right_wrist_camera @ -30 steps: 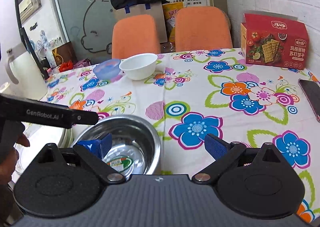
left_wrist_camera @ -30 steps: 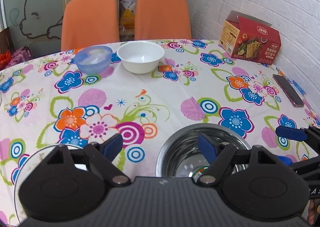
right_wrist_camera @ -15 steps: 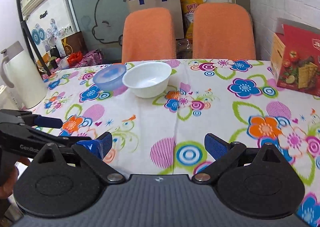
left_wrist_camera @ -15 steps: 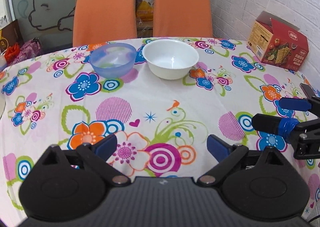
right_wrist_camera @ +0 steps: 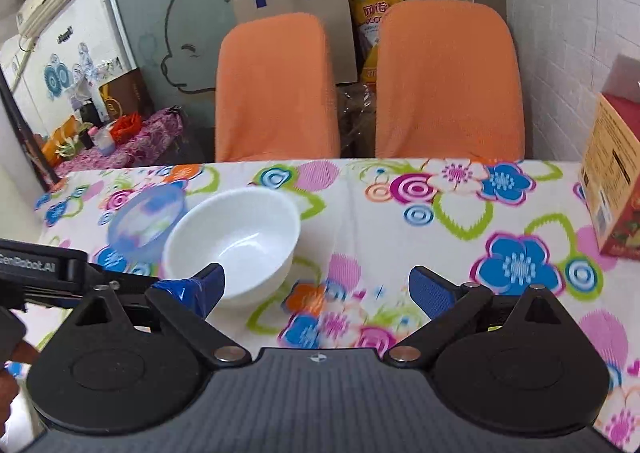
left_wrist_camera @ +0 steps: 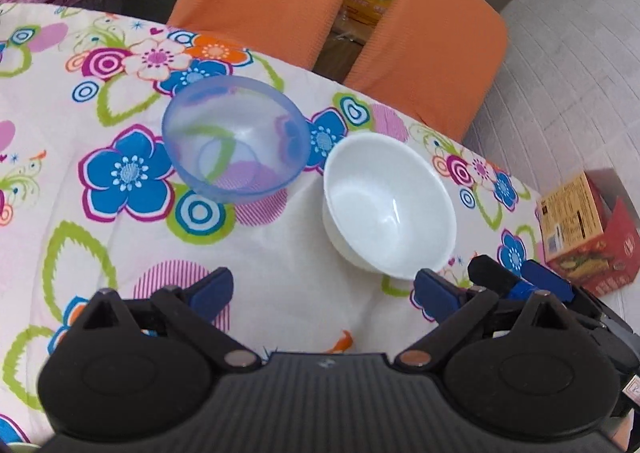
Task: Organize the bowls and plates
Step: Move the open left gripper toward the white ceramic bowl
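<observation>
A clear blue plastic bowl point(left_wrist_camera: 236, 139) and a white bowl point(left_wrist_camera: 390, 207) stand side by side, upright, on the flowered tablecloth point(left_wrist_camera: 280, 253). My left gripper point(left_wrist_camera: 322, 291) hovers open just short of them, nothing between its fingers. The right gripper's blue-padded tips point(left_wrist_camera: 520, 279) show in the left wrist view beside the white bowl's near right rim. In the right wrist view the white bowl point(right_wrist_camera: 234, 231) sits just beyond the left fingertip, the blue bowl point(right_wrist_camera: 146, 221) behind it, and my right gripper point(right_wrist_camera: 316, 291) is open and empty.
Two orange chairs point(right_wrist_camera: 276, 89) point(right_wrist_camera: 448, 81) stand behind the table's far edge. A red cracker box point(left_wrist_camera: 586, 229) lies at the right, near the white brick wall. The left gripper's body point(right_wrist_camera: 44, 267) and a hand cross the left of the right wrist view.
Both grippers have moved forward across the table, leaving the steel bowl behind and out of view. The blue and white bowls are now close in front. Both jaws stayed open.
</observation>
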The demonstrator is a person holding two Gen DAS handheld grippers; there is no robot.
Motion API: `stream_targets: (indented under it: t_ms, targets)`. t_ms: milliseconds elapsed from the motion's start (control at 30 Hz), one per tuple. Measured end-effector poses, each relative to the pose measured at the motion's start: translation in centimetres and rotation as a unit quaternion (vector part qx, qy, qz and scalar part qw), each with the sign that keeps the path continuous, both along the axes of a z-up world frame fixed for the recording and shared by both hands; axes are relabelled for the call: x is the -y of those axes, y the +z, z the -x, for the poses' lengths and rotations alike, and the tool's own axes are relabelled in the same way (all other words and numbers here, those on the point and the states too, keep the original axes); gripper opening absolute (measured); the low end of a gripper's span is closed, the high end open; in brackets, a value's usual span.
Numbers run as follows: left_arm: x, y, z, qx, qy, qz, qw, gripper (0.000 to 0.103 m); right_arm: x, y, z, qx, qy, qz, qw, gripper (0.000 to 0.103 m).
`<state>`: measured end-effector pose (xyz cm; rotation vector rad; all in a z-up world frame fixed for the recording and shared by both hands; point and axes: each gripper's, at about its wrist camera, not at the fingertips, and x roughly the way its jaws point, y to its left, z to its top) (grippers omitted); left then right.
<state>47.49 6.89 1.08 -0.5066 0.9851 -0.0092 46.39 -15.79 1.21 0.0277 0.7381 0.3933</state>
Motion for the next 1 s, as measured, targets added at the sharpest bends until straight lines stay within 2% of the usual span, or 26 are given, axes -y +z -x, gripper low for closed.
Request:
stream_targets:
  t_ms: [200,333,400,700,800,867,1000]
  targets:
    - [-0.3,-1.6,-2.0,-0.043,0.088,0.051,0.9939,0.096,-2.5,-1.9,-4.3,-0.006,0.017,0.071,0.997,0.086]
    - [-0.2,-2.2,-2.3,-0.058,0.133,0.060,0.9876,0.096,-3.4,-3.1,-5.4,-0.011,0.037,0.098,0.994,0.086]
    - [-0.1,-2.2,-2.6,-0.056,0.146,0.048,0.9865,0.096,-3.9,-3.5,-5.7,-0.007,0.043,0.109,0.993,0.086]
    - [1.1,-2.1,-3.9,-0.037,0.167,0.009,0.9852,0.096,-5.8,-4.1,-6.2,0.014,0.076,0.139,0.987,0.087]
    - [0.9,-2.2,-3.6,-0.031,0.171,0.023,0.9845,0.096,-6.0,-4.2,-6.2,0.025,0.082,0.146,0.986,0.087]
    - [0.7,-2.3,-3.4,-0.030,0.161,0.061,0.9846,0.096,-5.8,-4.3,-6.6,0.010,0.075,0.132,0.988,0.088]
    - [0.8,-2.3,-4.0,-0.026,0.154,0.052,0.9864,0.096,-5.4,-4.1,-7.3,-0.026,0.066,0.113,0.991,0.088]
